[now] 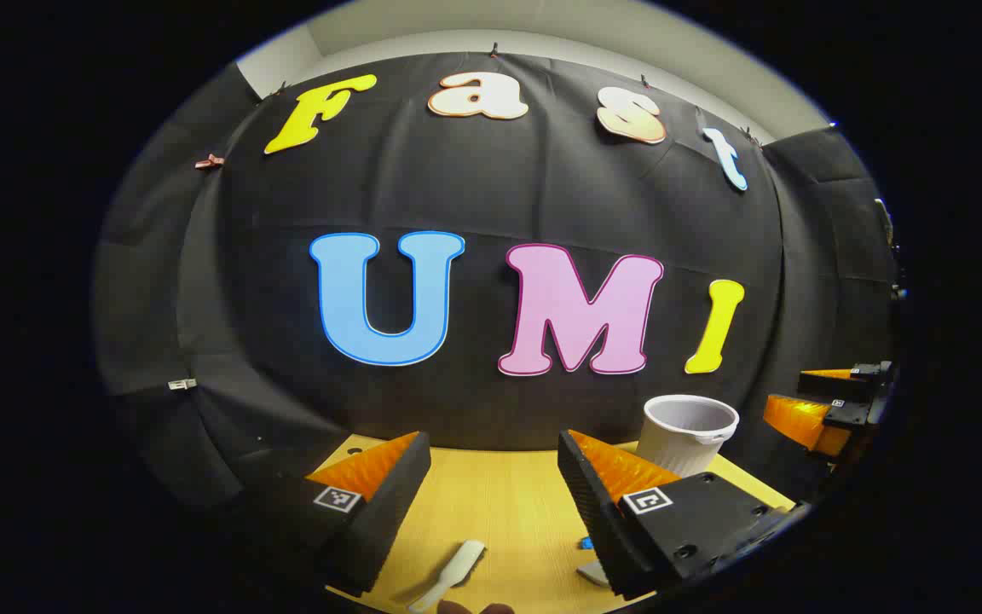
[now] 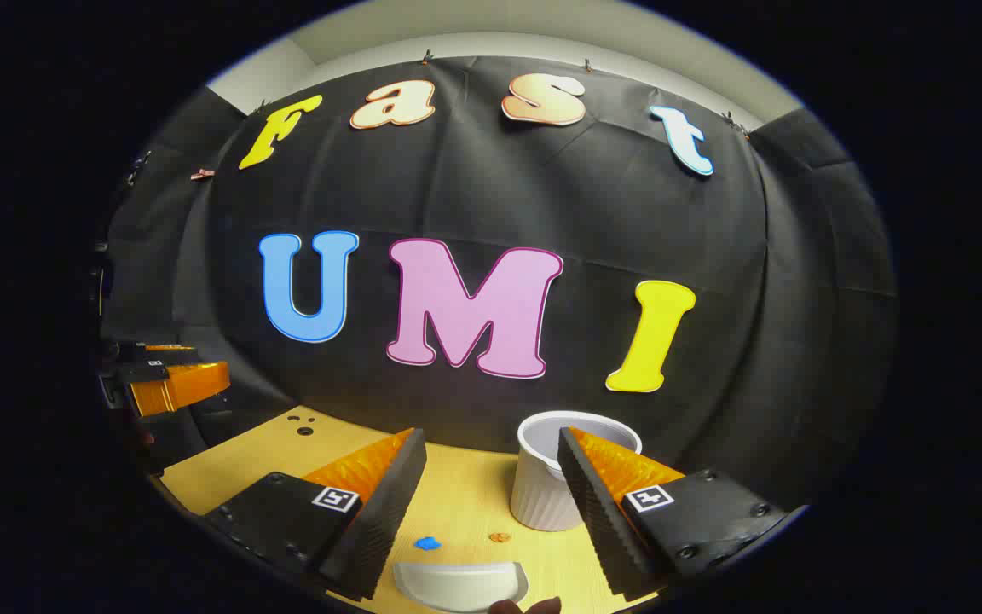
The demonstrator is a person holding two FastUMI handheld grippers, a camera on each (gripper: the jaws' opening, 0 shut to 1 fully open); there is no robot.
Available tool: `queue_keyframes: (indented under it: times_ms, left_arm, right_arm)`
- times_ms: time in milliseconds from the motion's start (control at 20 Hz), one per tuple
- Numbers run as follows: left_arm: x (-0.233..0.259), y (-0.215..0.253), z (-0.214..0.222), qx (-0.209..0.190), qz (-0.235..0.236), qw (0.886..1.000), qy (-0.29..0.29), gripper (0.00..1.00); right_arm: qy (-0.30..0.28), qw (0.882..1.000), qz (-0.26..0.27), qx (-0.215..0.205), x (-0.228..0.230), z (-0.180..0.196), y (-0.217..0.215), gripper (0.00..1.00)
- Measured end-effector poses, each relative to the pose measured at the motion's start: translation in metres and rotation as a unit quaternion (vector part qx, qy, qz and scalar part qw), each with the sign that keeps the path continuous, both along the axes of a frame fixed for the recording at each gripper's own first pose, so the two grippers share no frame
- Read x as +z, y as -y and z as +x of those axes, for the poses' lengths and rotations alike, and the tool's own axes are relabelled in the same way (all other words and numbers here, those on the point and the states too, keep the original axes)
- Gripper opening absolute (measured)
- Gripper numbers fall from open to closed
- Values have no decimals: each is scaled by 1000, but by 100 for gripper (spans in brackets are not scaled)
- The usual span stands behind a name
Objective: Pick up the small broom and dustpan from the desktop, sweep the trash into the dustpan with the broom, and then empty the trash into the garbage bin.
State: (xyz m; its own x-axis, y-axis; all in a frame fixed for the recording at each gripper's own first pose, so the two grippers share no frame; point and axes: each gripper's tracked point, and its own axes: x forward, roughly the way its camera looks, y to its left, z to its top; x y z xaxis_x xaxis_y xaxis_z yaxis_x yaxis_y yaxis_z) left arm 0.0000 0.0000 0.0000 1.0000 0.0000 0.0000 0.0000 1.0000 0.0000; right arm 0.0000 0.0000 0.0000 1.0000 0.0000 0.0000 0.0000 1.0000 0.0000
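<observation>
In the left gripper view, a small white broom lies on the yellow wooden desktop, below and between the fingers of my left gripper, which is open and holds nothing. A white dustpan lies low in the right gripper view, under my open right gripper. Just beyond the dustpan are a blue scrap and a small brown scrap. The white ribbed garbage bin stands upright at the back of the desk, partly behind my right finger. From the left gripper's side, the bin is at the right.
The other gripper shows at the far right of the left gripper view and at the far left of the right gripper view, both above the desk's edges. Small holes mark the desktop's back left corner. The black cloth wall closes off the back.
</observation>
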Motion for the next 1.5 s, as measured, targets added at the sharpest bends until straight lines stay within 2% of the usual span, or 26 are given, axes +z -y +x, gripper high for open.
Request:
queue_keyframes:
  times_ms: [750, 850, 950, 1150, 1300, 1500]
  left_arm:
    - [-10, 2, 0, -5, 6, 1000, -12, 96]
    - [-11, -1, -1, -4, 9, 1000, -12, 96]
    - [-14, -4, -4, -2, 15, 1000, -11, 96]
    - [-26, -12, -8, 3, 27, 999, -18, 96]
    - [-37, -17, -13, 7, 30, 999, -29, 96]
    - [-52, -25, -20, 19, 27, 998, -46, 96]
  right_arm:
    - [-22, 1000, 6, 19, -10, 4, -13, 97]
    - [-40, 999, 10, 27, -18, 0, -16, 97]
    - [-88, 995, 12, 48, -46, -10, -22, 97]
    - [-206, 977, -7, 63, -121, -47, -11, 97]
    - [-306, 949, -9, 74, -188, -79, -5, 96]
    - [-403, 911, -15, 88, -267, -97, -8, 95]
